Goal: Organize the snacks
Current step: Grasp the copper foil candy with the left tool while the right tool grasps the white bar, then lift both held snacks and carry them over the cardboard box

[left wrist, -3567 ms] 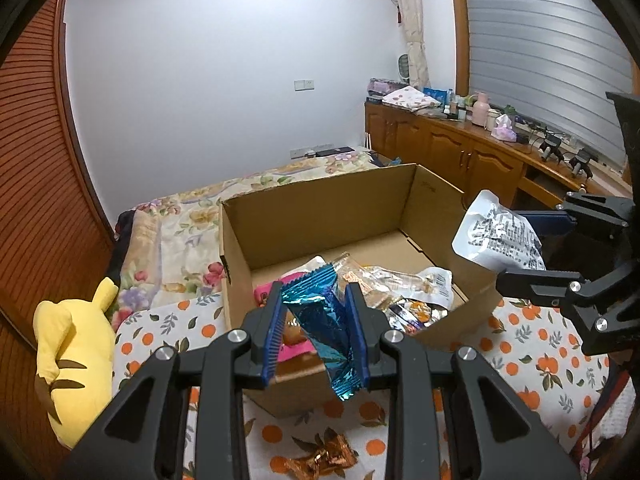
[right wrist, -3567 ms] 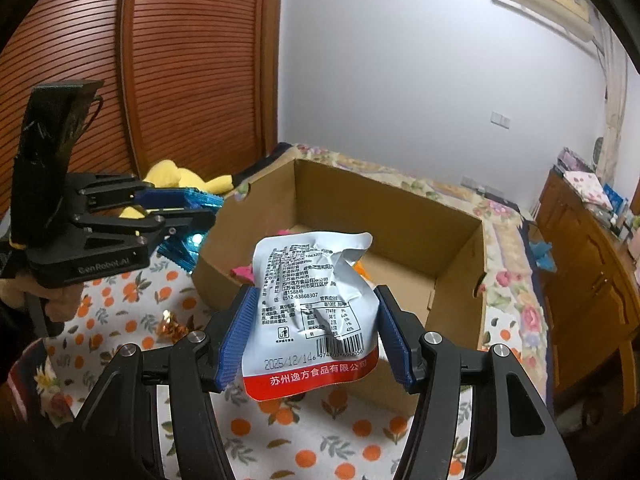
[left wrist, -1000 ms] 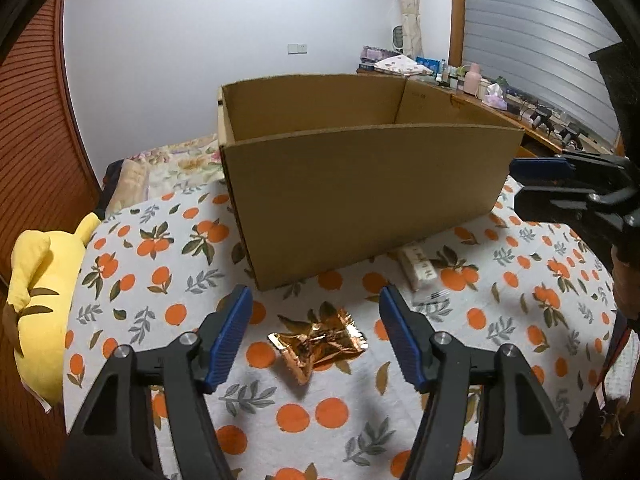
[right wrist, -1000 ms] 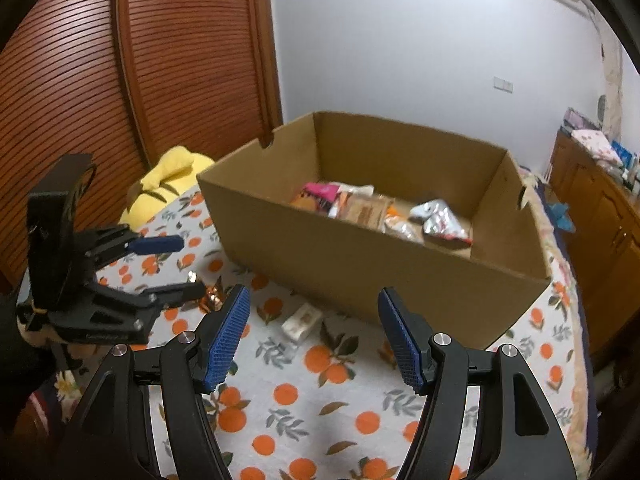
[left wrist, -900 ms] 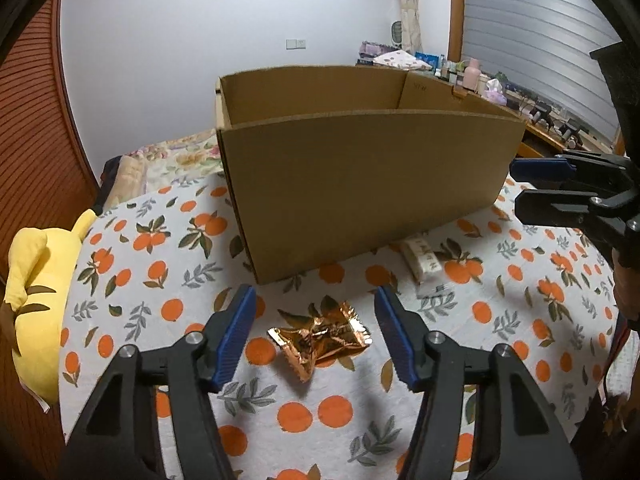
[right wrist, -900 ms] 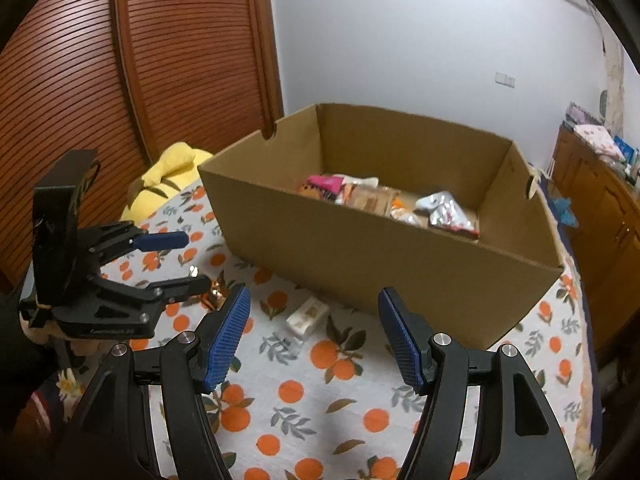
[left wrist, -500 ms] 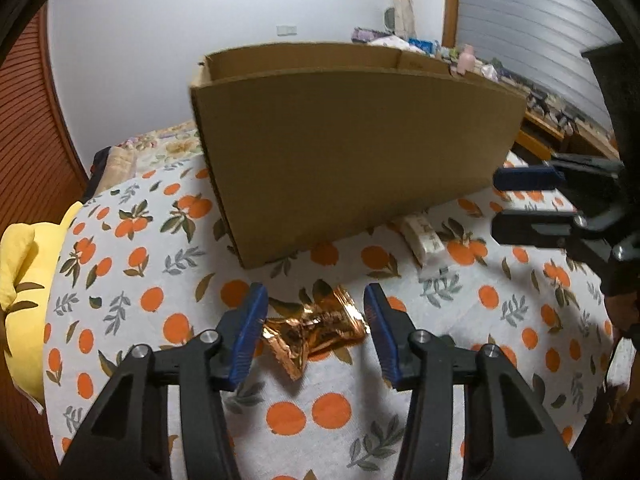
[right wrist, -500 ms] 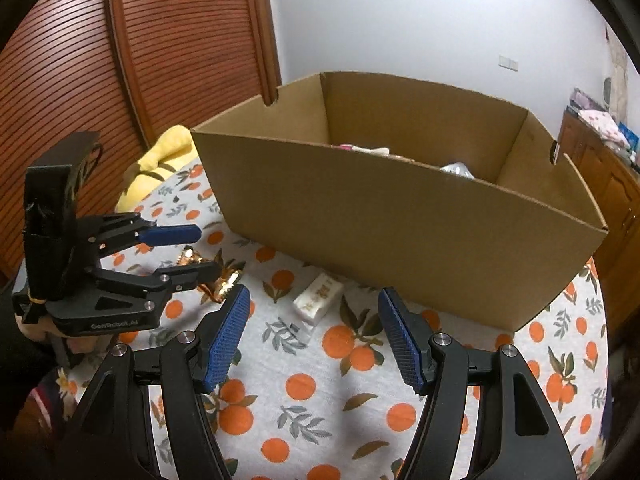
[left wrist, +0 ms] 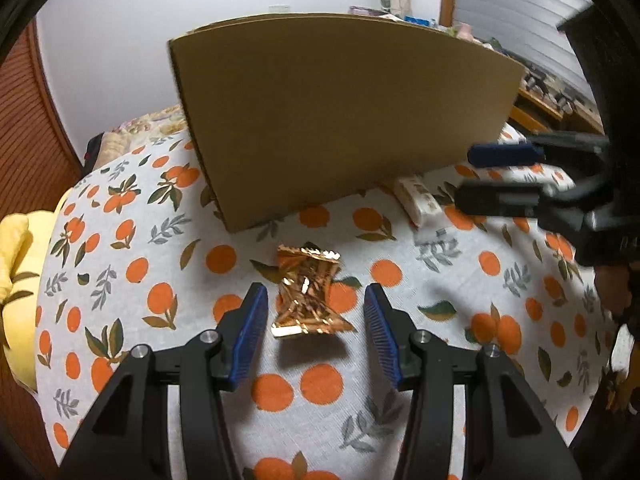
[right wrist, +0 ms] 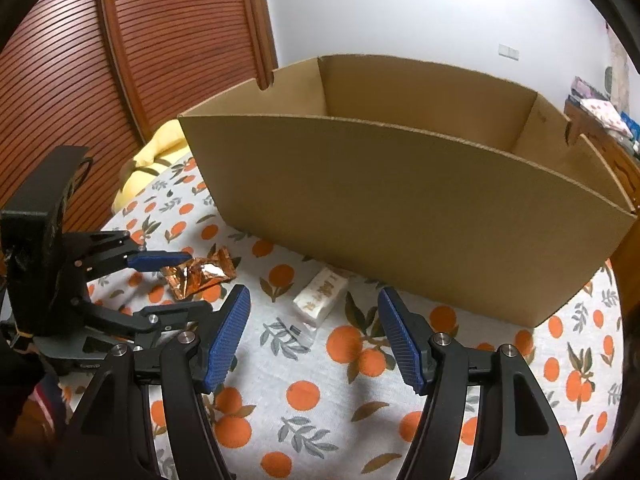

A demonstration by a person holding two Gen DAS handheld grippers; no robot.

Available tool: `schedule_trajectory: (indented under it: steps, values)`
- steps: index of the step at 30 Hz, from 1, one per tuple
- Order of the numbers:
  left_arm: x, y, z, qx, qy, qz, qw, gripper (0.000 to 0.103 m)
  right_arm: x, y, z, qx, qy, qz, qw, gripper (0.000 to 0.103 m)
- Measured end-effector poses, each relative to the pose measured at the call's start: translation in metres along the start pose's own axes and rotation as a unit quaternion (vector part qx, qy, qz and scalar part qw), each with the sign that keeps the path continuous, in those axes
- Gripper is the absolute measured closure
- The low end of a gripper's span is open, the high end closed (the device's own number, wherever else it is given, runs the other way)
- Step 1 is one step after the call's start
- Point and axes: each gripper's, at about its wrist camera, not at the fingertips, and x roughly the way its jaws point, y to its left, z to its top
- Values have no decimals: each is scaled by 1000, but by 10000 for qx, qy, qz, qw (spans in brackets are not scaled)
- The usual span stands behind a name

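Note:
A crumpled copper foil snack (left wrist: 308, 296) lies on the orange-print tablecloth (left wrist: 132, 240), lengthwise between the blue pads of my left gripper (left wrist: 318, 316). A gap shows on both sides of it, so the jaws stand open around it. A white wrapped snack bar (right wrist: 320, 298) lies near the box's front wall, just ahead of my open right gripper (right wrist: 314, 334), whose jaws hold nothing. The cardboard box (right wrist: 400, 208) stands behind both snacks, and its contents are hidden by the wall. From the right wrist view, the left gripper (right wrist: 198, 280) straddles the foil snack (right wrist: 200, 276).
A yellow plush toy (left wrist: 16, 280) sits at the table's left edge, and a slatted wooden door (right wrist: 160, 40) is behind it. In the left wrist view the right gripper (left wrist: 492, 178) hovers over the white bar (left wrist: 418, 198). A wooden cabinet (right wrist: 592, 128) stands far right.
Both grippers have come down toward the tablecloth. The left jaws have narrowed around the foil snack, which now lies lengthwise between them. The box's inside has dropped out of sight.

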Motion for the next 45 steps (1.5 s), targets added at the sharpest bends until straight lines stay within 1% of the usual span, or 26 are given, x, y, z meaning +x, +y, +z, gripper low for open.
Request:
schedule_trajectory:
  steps: [3, 5, 7, 9, 15, 21, 23, 25, 27, 35, 45]
  values:
    - [0, 5, 4, -134, -48, 17, 9999, 54, 9, 1, 1, 25, 69, 9, 10000, 35]
    - [2, 7, 6, -150, -44, 62, 9999, 55, 14, 0, 1, 41, 121, 15, 9999, 38]
    - [4, 8, 7, -189, -2, 94, 9998, 60, 19, 1, 1, 41, 165, -16, 9999, 39]
    - [6, 9, 7, -195, 21, 99, 9998, 67, 25, 1, 1, 49, 210, -54, 9998, 41]
    - [8, 6, 6, -149, 67, 141, 9998, 77, 41, 1, 0, 23, 366, -145, 9992, 45]
    - [4, 4, 3, -152, 52, 146, 9998, 78, 47, -2, 3, -7, 452, -297, 9985, 57]
    - [3, 3, 1, -159, 46, 158, 9997, 79, 46, -2, 2, -77, 483, -360, 9982, 71]
    - [1, 2, 0, -165, 31, 148, 9997, 79, 43, -3, 0, -144, 506, -353, 9980, 79]
    - [-2, 0, -1, -168, -4, 132, 9998, 79, 40, -4, -2, -176, 528, -325, 9979, 83]
    - [-13, -15, -2, -100, -140, 61, 9998, 79, 24, -7, -16, -211, 495, -244, 9983, 83]
    - [-32, -35, 5, 10, -350, -78, 9994, 79, 1, -6, -32, -218, 322, -317, 9987, 83]
